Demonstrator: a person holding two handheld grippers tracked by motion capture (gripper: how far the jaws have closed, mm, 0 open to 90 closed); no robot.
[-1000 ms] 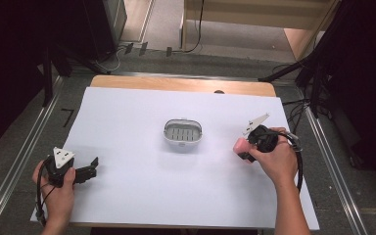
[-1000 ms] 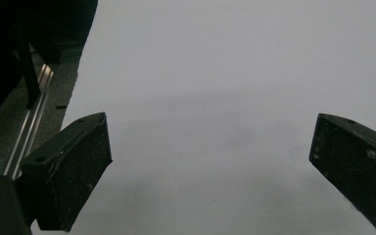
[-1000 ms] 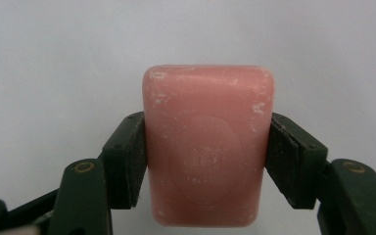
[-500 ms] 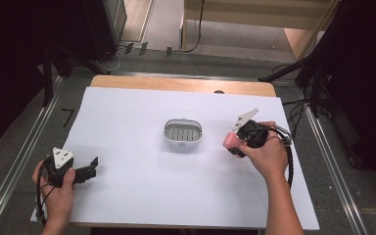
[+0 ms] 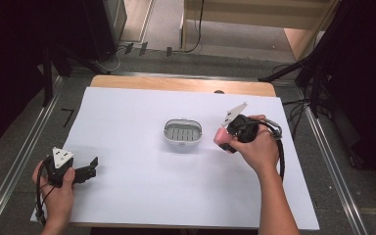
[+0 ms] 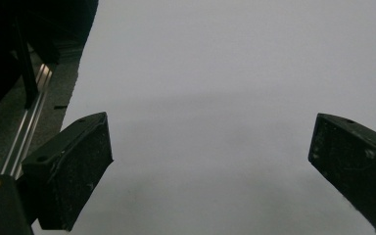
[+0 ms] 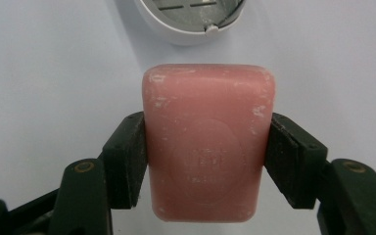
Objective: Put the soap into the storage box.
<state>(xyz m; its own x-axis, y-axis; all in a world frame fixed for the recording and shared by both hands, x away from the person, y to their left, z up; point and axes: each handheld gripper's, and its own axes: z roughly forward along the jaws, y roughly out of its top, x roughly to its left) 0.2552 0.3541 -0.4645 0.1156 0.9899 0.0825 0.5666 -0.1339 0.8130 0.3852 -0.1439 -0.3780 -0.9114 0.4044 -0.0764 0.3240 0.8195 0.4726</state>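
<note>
Gripping a pink bar of soap [image 7: 208, 142] between its two jaws, the right gripper [image 5: 223, 136] is hovering just right of the white soap dish [image 5: 182, 133] at the middle of the table [image 5: 127, 122]. Near the left corner, the left gripper [image 5: 89, 169] is resting with jaws spread wide, holding nothing.
</note>
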